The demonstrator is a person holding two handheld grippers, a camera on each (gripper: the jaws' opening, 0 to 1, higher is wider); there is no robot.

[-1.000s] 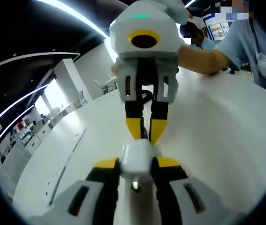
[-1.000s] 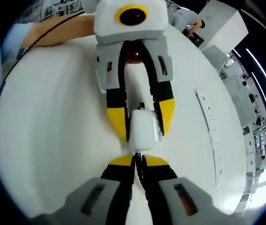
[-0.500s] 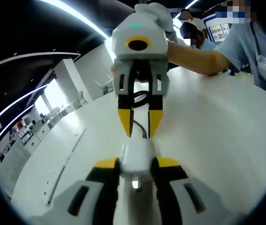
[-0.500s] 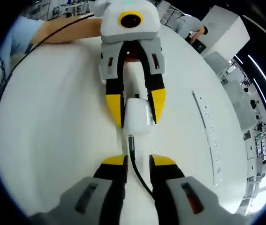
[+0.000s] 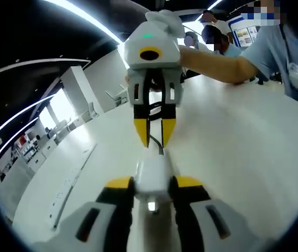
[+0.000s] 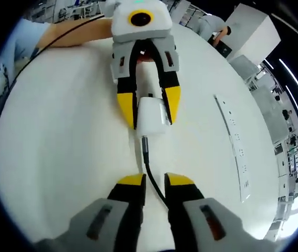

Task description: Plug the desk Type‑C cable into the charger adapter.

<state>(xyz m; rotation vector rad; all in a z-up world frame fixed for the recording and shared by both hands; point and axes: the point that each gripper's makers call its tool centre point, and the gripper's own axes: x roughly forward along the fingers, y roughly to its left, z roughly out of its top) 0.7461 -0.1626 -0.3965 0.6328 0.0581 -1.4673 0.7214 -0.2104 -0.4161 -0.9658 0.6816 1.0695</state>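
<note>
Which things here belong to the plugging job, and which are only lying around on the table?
Job:
- white charger adapter, held by the left gripper
- black Type-C cable, plug at the adapter's port, passing between the right gripper's open jaws

Lying about:
- long white power strip on the white table
- a person's arm resting on the table edge

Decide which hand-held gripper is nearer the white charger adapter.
Left. The left hand-held gripper clamps the white charger adapter between its jaws. The right hand-held gripper sits apart from it, open around the black Type-C cable.
</note>
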